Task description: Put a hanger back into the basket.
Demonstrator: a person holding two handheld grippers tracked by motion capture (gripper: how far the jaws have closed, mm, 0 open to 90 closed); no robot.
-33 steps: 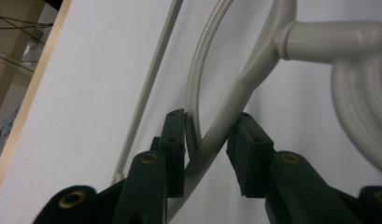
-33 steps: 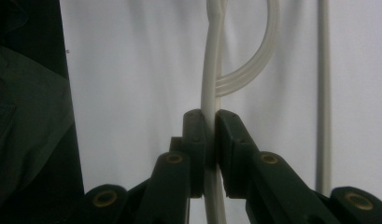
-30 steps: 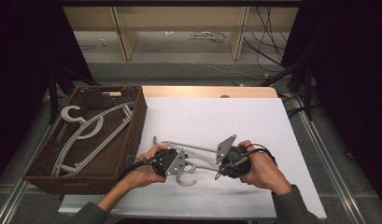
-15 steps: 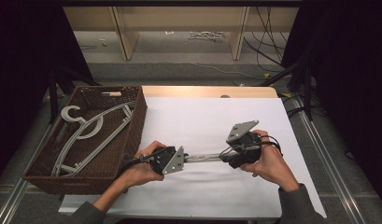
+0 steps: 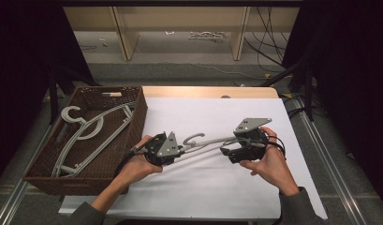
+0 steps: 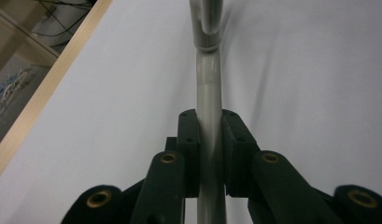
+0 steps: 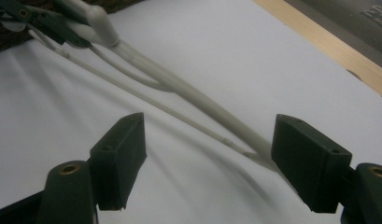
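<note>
White table cover point(image 5: 212, 187) under a grey hanger point(image 5: 205, 142): left tool point(image 6: 210, 154) clamps it, right tool point(image 7: 209, 158) gapes.

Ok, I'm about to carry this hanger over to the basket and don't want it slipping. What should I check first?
1. Left hand-held gripper clamped on the grey hanger: ok, both pads press its bar.
2. Right hand-held gripper gripping the hanger: not ok, its jaws stand wide open with the hanger's end between them.
3. Hanger off the white table: cannot tell, though it casts a shadow.
4. Room in the wicker basket: ok, but other hangers already lie inside.
5. Path from hanger to basket: ok, nothing stands between them.
</note>
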